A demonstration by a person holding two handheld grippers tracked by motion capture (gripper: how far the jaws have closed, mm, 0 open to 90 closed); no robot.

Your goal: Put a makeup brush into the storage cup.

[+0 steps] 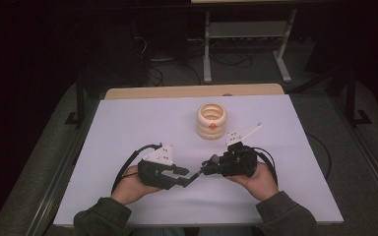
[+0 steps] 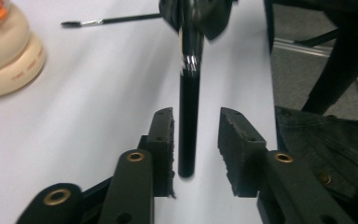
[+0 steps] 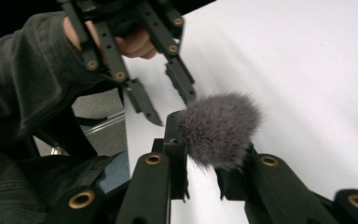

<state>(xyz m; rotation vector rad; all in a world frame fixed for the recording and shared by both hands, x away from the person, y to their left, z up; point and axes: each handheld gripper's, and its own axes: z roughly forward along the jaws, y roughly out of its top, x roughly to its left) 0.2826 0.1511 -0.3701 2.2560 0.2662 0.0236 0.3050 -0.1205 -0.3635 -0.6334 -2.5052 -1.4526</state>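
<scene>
A make-up brush with a black handle, a silver ferrule and a fluffy grey head spans the gap between my two grippers near the table's front. My right gripper is shut on the brush just below the head, which bulges out above its jaws. My left gripper faces it from the left. The handle's free end lies between the left gripper's jaws, close to the left pad with a clear gap to the right pad, so it is open.
A cream stack of rings with a small orange piece on its side stands at the middle back of the pale table. A thin black brush lies on the table beyond it. A metal frame stands on the floor behind.
</scene>
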